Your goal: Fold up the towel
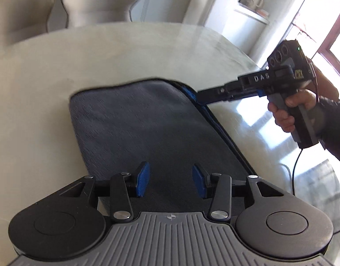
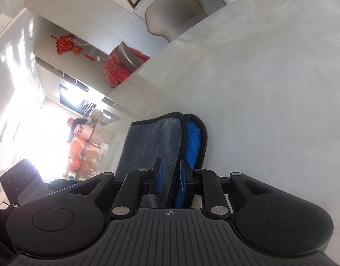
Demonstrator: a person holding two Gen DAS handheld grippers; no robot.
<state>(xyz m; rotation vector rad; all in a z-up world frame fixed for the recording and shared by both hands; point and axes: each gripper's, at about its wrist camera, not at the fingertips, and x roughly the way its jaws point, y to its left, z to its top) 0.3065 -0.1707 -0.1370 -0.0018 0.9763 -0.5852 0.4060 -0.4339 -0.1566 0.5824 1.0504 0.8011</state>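
A grey towel (image 1: 147,128) with a blue underside lies folded over on a pale table (image 1: 48,84), its layered edge running along the right-hand side. At the near end, the left gripper (image 1: 171,182) hovers over the cloth with its jaws apart and nothing between the blue pads (image 1: 143,181), so it holds nothing down. Further right, the right gripper (image 1: 201,95), held in a person's hand (image 1: 289,110), reaches the towel's far right edge; its own camera shows the jaws drawn narrow around the grey and blue layers, apparently pinching them. The risk, judging from this, lies at that edge: a grip catching only one layer could let the other slip and undo the fold, and any pull across the smooth tabletop could drag the whole unpinned towel askew. The trailing cable (image 1: 296,168) near the right rim might also snag.
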